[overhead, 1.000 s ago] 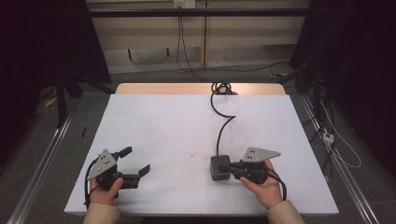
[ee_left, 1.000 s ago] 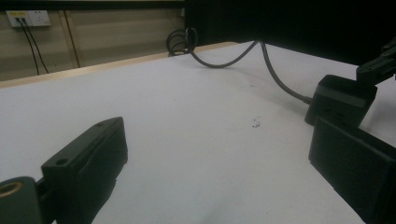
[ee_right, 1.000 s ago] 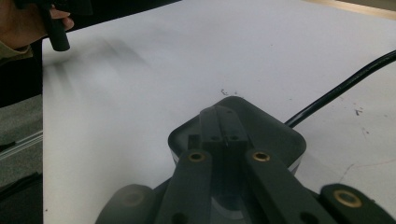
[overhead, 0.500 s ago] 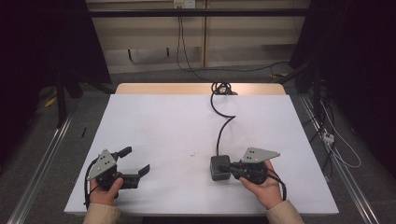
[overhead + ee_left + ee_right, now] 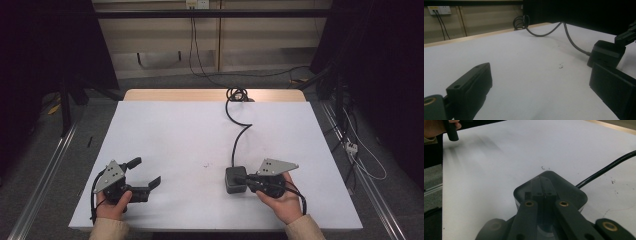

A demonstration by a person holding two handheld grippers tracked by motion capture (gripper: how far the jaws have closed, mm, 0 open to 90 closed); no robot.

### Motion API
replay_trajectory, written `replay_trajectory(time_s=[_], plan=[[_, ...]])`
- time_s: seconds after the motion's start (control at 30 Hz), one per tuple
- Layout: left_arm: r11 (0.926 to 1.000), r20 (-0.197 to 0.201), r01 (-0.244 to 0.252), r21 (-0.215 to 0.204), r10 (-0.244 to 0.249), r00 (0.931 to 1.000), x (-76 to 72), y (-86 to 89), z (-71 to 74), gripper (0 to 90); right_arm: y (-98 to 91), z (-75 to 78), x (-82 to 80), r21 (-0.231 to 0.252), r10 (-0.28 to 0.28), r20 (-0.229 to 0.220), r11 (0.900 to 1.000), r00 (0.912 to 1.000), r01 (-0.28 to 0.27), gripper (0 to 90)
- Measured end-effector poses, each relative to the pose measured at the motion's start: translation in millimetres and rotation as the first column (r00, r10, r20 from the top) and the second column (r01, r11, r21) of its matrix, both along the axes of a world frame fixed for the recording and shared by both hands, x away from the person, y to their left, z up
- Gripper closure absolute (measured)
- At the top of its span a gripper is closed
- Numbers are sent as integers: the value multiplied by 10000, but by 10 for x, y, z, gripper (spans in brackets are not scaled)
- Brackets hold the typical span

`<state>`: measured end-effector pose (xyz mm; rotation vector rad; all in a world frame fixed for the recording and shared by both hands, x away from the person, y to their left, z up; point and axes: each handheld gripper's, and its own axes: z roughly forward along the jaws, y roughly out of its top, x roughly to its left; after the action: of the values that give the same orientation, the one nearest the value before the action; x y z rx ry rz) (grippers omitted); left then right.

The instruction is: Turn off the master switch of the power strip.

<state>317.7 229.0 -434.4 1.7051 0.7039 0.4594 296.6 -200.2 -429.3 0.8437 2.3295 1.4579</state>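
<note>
The dark grey box [image 5: 235, 179] sat on the white table [image 5: 175, 130] toward your right, rounded at the corners, with a black cable [image 5: 239, 131] running from its far side, curving across the tabletop to a coil [image 5: 236, 93] at the far edge. In your right gripper view the box [image 5: 550, 188] lay directly under the jaws, which were drawn together with their tips meeting over its top face (whether they actually pressed on it, I could not tell). Your right gripper [image 5: 246, 182] lay low at the box's right side, your right hand [image 5: 280, 200] behind it, the grey three-cornered plate above. Well apart, near the table's left front corner, your left gripper [image 5: 146, 174] rested in your left hand [image 5: 112, 204], its two jaws spread wide with nothing between them. In the left gripper view the box [image 5: 606, 53] stood beyond the right jaw, and a few small dark specks [image 5: 560, 66] marked the table between.
</note>
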Motion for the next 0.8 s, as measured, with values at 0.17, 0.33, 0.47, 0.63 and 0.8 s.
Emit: replay_trajectory(time_s=[0.17,0.33,0.47,0.63,0.8], plan=[[10000,-1,-9,-5,9,10000,4,7,-3,42,-3,-3,1,86,-19,-49,10000,10000,20,900],[10000,14,19,13,-19,10000,6,4,-3,42,-7,-3,3,113,-19,-78,9999,10000,20,900],[10000,-10,-9,1,9,10000,6,9,-4,42,-10,-7,5,152,-20,-94,9999,10000,21,900],[10000,-62,-24,-23,24,10000,5,9,-5,42,-14,-7,8,165,4,-91,9999,10000,-3,900],[10000,-31,-26,-6,26,10000,7,15,-1,42,-15,-9,6,193,10,-72,9998,10000,-9,900]])
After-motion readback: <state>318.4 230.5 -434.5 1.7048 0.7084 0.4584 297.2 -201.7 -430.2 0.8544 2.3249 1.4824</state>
